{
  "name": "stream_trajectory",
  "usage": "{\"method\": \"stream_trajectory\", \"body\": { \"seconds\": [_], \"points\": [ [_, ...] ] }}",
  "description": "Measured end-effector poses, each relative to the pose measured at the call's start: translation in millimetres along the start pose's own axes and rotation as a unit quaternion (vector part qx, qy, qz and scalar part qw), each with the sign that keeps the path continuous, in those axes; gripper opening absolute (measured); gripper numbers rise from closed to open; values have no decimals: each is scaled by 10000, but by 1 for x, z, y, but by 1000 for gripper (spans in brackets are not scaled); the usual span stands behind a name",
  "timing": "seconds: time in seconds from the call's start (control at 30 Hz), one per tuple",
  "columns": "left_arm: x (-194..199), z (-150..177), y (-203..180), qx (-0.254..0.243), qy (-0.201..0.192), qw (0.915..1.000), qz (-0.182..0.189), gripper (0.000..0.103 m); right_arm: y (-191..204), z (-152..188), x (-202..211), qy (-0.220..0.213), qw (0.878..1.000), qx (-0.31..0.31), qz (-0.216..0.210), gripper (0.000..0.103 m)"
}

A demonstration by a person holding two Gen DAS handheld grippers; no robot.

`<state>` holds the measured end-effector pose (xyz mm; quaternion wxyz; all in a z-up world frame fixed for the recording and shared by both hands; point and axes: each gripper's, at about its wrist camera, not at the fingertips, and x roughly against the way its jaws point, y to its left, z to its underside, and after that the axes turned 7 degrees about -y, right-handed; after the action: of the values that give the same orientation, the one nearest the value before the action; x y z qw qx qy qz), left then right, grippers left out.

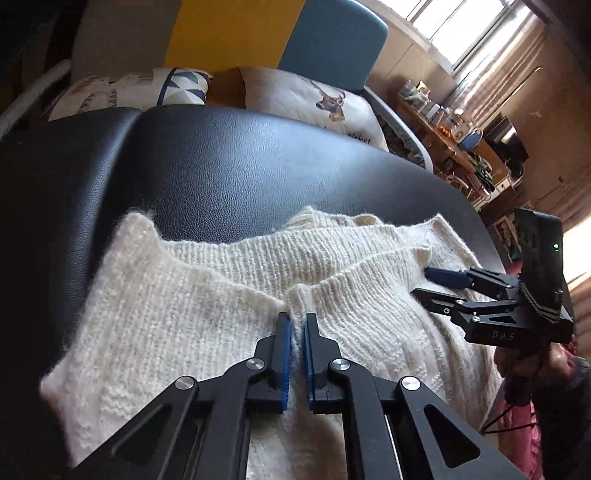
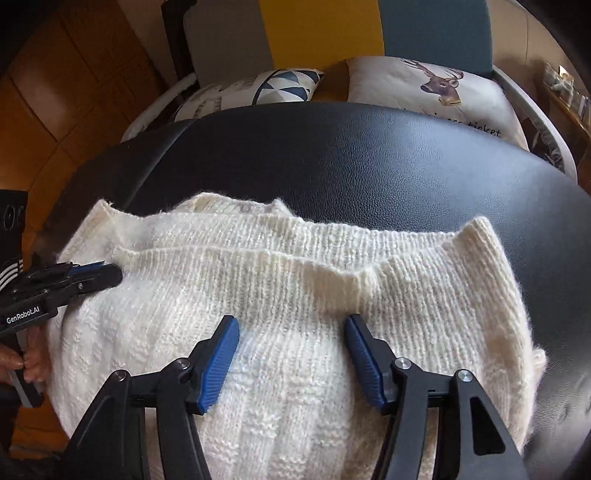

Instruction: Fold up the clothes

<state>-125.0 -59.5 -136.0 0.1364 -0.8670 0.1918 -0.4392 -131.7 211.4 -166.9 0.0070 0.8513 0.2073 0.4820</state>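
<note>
The cream knit sweater (image 2: 295, 295) lies across the frame's lower half on the black tabletop (image 2: 369, 158) — soft, thick, light. Left gripper (image 1: 296, 332) jaws pinch a fold; right gripper (image 2: 291, 332) jaws stand apart. Grasp ribbed edges.

Daylight from the window (image 1: 461, 29) glares; fisheye edges bend, corners dark.

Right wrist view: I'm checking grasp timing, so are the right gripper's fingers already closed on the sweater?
No, the right gripper stands wide open over the cream sweater, knit showing between its blue pads.
</note>
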Motion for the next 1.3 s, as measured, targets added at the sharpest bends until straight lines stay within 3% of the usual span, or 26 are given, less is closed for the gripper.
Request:
{"method": "stream_trajectory", "body": {
  "seconds": [0.03,0.1,0.13,0.27,0.43,0.53,0.73,0.83,0.9,1.0,1.07,1.13,1.2,1.23,1.3],
  "points": [
    [7,2,-3,-33,-214,9998,52,6,3,1,3,-49,9999,122,105,25],
    [22,2,-12,-150,-657,9976,142,6,7,1,9,-176,9988,336,303,7],
    [29,-2,-15,-158,-892,9956,228,6,9,-3,16,-315,9982,363,372,6],
    [35,-20,-25,-299,-1548,9872,260,6,5,-20,30,-698,9944,353,706,6],
    [-17,-31,-5,-172,-1140,9932,-162,8,-12,-21,0,-406,9941,198,988,6],
    [-41,-28,17,431,-604,9972,-39,8,-12,-16,-5,-522,9931,138,1037,6],
    [10,-34,28,627,-1118,9912,321,15,-15,-19,2,-647,9921,-36,1070,6],
    [24,-31,32,211,-1011,9944,-211,20,-20,-19,10,-893,9894,-319,1099,6],
    [16,-25,37,-67,-676,9959,-602,21,-20,-17,3,-815,9896,-303,1146,6],
    [-4,-11,43,-545,-187,9917,-1150,22,-20,-11,-4,-831,9870,-170,1366,5],
    [-7,-4,40,-910,-337,9860,-1357,24,-29,-7,-5,-859,9868,-368,1323,5],
    [-3,-4,48,-497,-447,9874,-1432,22,-35,-6,-3,-875,9865,-574,1257,5],
    [7,-4,60,101,-635,9879,-1415,13,-38,-6,0,-870,9869,-670,1181,6],
    [12,-3,64,327,-711,9875,-1369,13,-37,-7,1,-861,9879,-663,1102,10],
    [20,-2,62,341,-778,9882,-1277,13,-31,-12,9,-889,9904,-616,859,17]
  ]
}}
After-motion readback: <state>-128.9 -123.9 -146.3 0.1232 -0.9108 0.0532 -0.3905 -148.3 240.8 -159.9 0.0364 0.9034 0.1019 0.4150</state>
